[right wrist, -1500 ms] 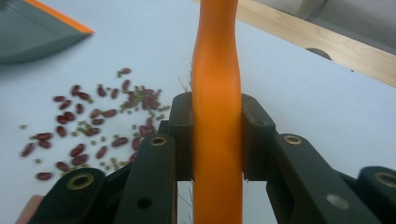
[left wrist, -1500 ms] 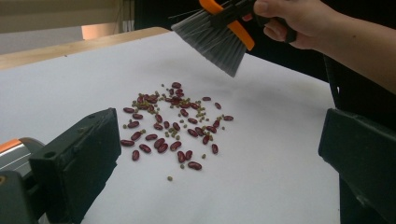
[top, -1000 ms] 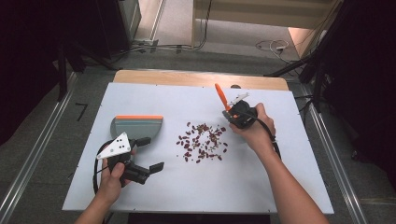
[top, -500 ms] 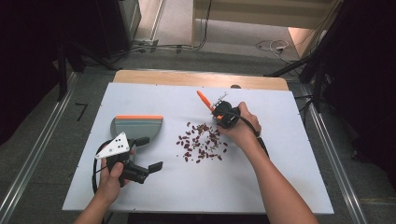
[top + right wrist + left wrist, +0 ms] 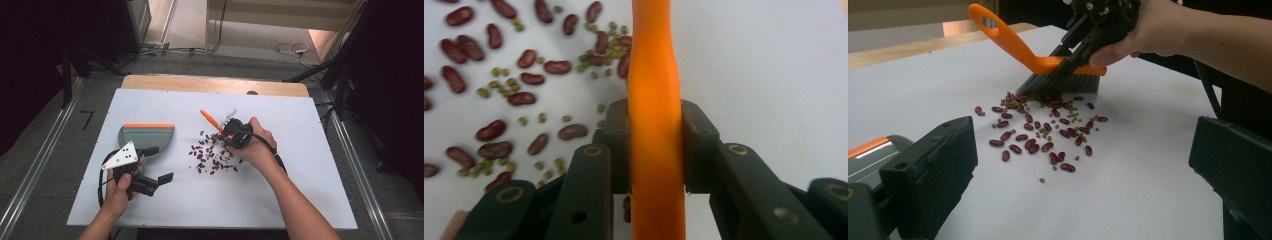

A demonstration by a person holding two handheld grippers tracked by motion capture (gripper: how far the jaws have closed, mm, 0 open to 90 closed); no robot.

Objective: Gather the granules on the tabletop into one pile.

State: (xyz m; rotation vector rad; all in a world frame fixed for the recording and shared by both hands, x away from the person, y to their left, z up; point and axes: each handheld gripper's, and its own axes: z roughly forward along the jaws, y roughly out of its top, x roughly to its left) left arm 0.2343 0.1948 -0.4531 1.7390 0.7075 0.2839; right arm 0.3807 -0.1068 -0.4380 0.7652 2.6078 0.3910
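white tabletop [image 5: 300, 165]: right gripper [image 5: 231, 134], jaws clamped on orange-handled brush [image 5: 1048, 65] at scattered red and green beans [image 5: 1040, 135], should sweep low toward grey orange-edged dustpan [image 5: 146, 136] beside open-jawed left gripper [image 5: 157, 165].

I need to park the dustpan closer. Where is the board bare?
Bare: the strip between the dustpan and the beans, the near edge below the beans, and the right side past the right tool. Crowded: around the brush and beans.
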